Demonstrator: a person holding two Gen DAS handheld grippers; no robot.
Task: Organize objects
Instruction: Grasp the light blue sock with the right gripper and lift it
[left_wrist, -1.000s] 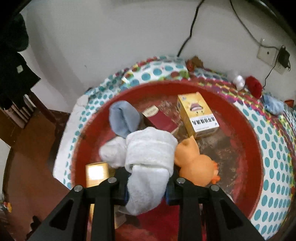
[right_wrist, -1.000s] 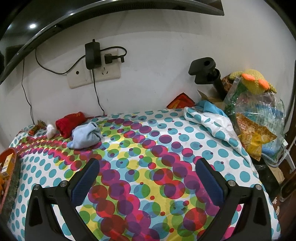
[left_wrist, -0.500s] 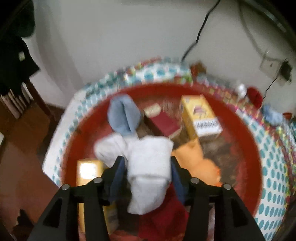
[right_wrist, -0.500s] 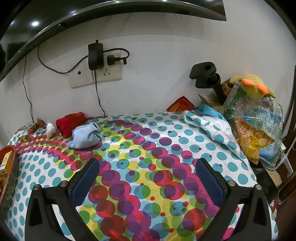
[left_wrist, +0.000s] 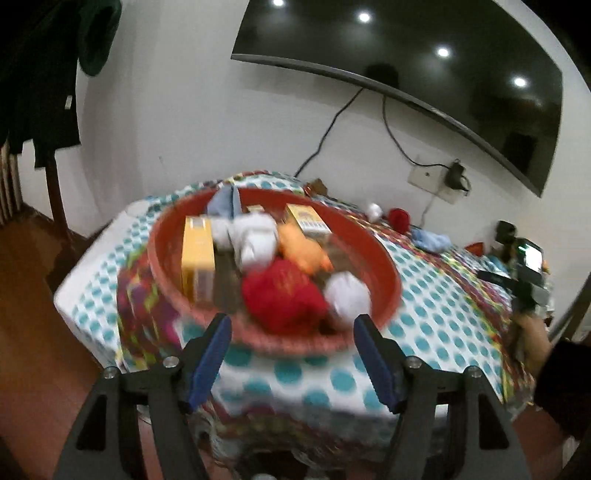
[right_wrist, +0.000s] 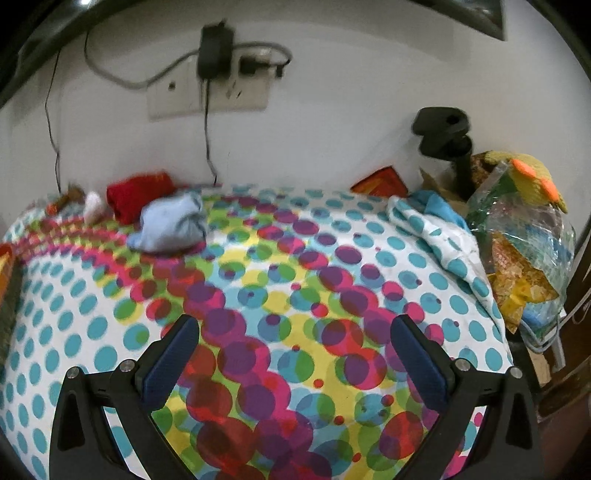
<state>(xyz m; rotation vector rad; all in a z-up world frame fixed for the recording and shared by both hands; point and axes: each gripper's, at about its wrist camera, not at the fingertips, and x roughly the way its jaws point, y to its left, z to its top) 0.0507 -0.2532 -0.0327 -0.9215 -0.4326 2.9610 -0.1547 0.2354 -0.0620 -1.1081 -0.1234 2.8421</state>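
A red round basket (left_wrist: 384, 266) on the dotted tablecloth holds a white rolled sock (left_wrist: 256, 236), a red cloth (left_wrist: 284, 295), an orange toy duck (left_wrist: 303, 251), yellow boxes (left_wrist: 197, 251), a blue sock (left_wrist: 221, 201) and a white ball (left_wrist: 349, 295). My left gripper (left_wrist: 293, 358) is open and empty, pulled back in front of the basket. My right gripper (right_wrist: 295, 363) is open and empty above the tablecloth. A light blue sock (right_wrist: 171, 227), a red cloth (right_wrist: 138, 194) and a small white ball (right_wrist: 92, 206) lie near the wall.
A wall socket with a charger (right_wrist: 214, 55) hangs above the table. A plastic bag with a yellow knitted toy (right_wrist: 524, 229) and a black stand (right_wrist: 448, 136) are at the right edge. A dark screen (left_wrist: 424, 66) hangs on the wall.
My left gripper let go of the white sock, which now lies in the basket, and pulled back and up. My right gripper moved closer to the wall.
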